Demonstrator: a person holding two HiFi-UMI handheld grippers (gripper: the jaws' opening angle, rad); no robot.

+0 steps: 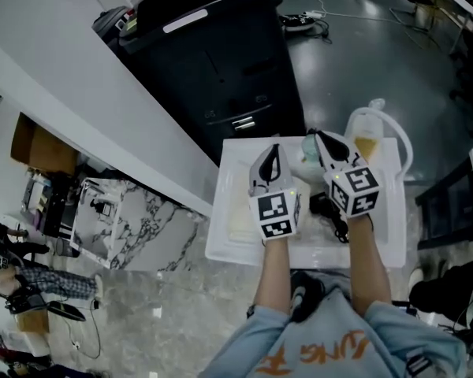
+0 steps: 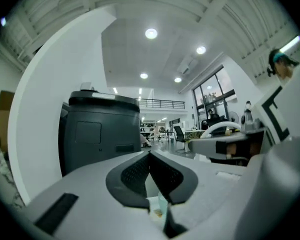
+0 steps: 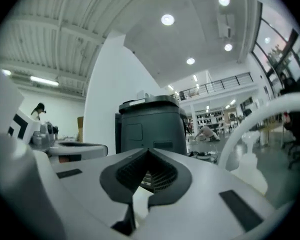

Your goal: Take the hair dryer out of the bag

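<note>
Both claws are fully closed and empty.

Left gripper point(image 1: 274, 152): pads pressed tip to tip in its own view point(image 2: 150, 155), nothing pinched. It is held level above the white table point(image 1: 236, 242).

Right gripper point(image 1: 322, 138): the same, jaws together and nothing between them point(image 3: 149, 153). It is level, just right of the left one, and the two are apart.

Hair dryer point(image 1: 322, 205): I read the dark object with a trailing cord as this. It lies on the table below and between the two grippers, outside the bag, and neither claw touches it. The right gripper hides most of it, so I can't confirm its shape.

Bag point(image 1: 372, 136): translucent, at the far right of the table, just beyond the right gripper. Its white loop handle point(image 1: 402, 140) stands up, and something yellowish shows through the bag. The handle arcs across the right of the right gripper view point(image 3: 262, 116).

A dark grey machine point(image 1: 213, 61) stands beyond the table's far-left side, in front of both grippers point(image 2: 102, 129).
</note>
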